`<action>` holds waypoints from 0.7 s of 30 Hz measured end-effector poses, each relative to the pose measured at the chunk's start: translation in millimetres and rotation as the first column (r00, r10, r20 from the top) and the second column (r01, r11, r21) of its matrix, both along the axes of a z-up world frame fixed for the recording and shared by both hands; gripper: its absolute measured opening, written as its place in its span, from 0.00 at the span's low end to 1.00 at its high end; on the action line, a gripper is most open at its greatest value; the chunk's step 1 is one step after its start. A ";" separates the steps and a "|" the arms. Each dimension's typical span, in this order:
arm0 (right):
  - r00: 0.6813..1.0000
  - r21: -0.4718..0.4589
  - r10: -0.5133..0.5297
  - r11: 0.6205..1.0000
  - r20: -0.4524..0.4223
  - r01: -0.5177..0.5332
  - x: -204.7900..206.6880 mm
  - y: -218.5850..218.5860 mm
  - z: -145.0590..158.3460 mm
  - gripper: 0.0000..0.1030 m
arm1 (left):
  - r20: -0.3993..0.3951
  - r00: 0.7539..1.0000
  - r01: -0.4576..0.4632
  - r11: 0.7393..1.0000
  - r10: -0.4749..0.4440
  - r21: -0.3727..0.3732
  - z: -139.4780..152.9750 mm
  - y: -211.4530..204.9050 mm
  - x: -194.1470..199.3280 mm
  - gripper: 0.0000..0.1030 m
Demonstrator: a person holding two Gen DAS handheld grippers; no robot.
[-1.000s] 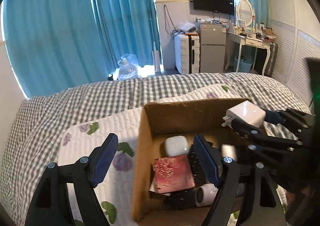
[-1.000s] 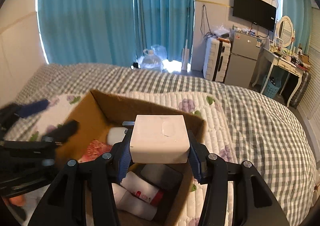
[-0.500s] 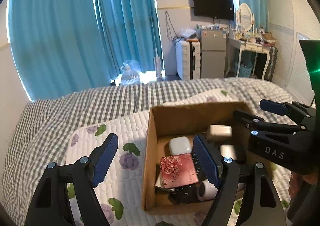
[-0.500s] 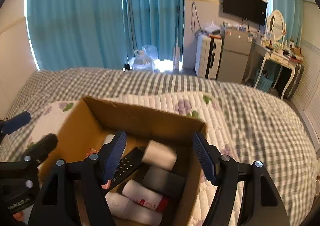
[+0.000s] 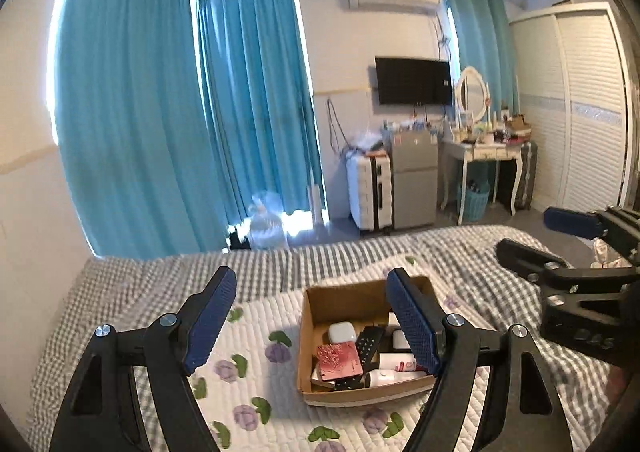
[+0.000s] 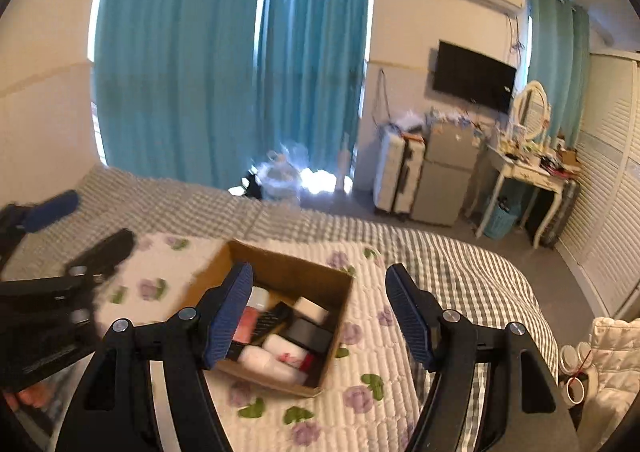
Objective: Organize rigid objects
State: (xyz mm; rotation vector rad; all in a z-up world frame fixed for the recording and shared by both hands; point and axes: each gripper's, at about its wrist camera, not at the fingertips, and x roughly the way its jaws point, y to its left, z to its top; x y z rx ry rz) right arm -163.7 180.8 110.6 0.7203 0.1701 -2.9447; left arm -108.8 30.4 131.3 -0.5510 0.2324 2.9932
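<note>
A brown cardboard box (image 5: 344,296) stands on the flowered quilt and holds several objects: a white case (image 5: 342,332), a black remote (image 5: 367,344), a pink card (image 5: 339,359) and white bottles (image 5: 394,363). The box also shows in the right wrist view (image 6: 280,272) with a white charger block (image 6: 311,310) inside. My left gripper (image 5: 312,326) is open and empty, high above the box. My right gripper (image 6: 320,316) is open and empty, also well above it. The right gripper shows at the right edge of the left wrist view (image 5: 560,252).
The bed has a grey checked cover (image 5: 160,276) under the flowered quilt (image 5: 248,372). Teal curtains (image 5: 180,132), a white suitcase (image 5: 370,192), a small fridge (image 5: 414,184) and a dressing table (image 5: 484,156) stand beyond the bed. A white garment (image 6: 612,356) lies at the right.
My right gripper opened and dropped the white charger block into the box. Both grippers have since pulled up and back, so the box looks smaller.
</note>
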 end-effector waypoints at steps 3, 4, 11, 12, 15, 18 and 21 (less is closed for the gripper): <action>0.998 0.002 -0.016 1.000 -0.054 0.016 34.1 -2.9 16.7 0.67 | -0.035 0.999 -0.002 1.000 0.003 0.014 8.0 -9.7 20.1 0.78; 0.998 0.001 -0.016 1.000 -0.061 0.016 41.9 -4.1 18.4 0.67 | -0.043 0.999 -0.003 1.000 0.004 0.022 8.3 -13.4 25.3 0.79; 0.993 -0.029 -0.041 0.999 -0.107 0.038 67.8 -14.4 -0.4 0.81 | -0.111 0.993 -0.037 0.998 0.043 0.054 -17.8 -34.4 47.0 0.99; 0.993 -0.023 -0.042 0.999 -0.108 0.040 67.0 -16.8 -7.7 0.85 | -0.114 0.993 -0.036 0.997 0.044 0.063 -23.2 -37.5 50.4 0.99; 0.992 0.010 -0.045 0.999 -0.115 0.046 62.2 -22.8 -29.4 0.91 | -0.109 0.992 -0.057 0.995 0.066 0.079 -42.8 -44.6 42.6 1.00; 0.990 0.014 -0.060 0.998 -0.130 0.062 53.9 -26.3 -54.7 1.00 | -0.096 0.993 -0.067 0.996 0.072 0.059 -64.9 -44.9 31.2 1.00; 0.988 -0.019 -0.061 0.998 -0.141 0.059 45.5 -18.2 -77.4 1.00 | -0.063 0.996 -0.061 0.994 0.067 0.085 -88.0 -48.5 24.5 1.00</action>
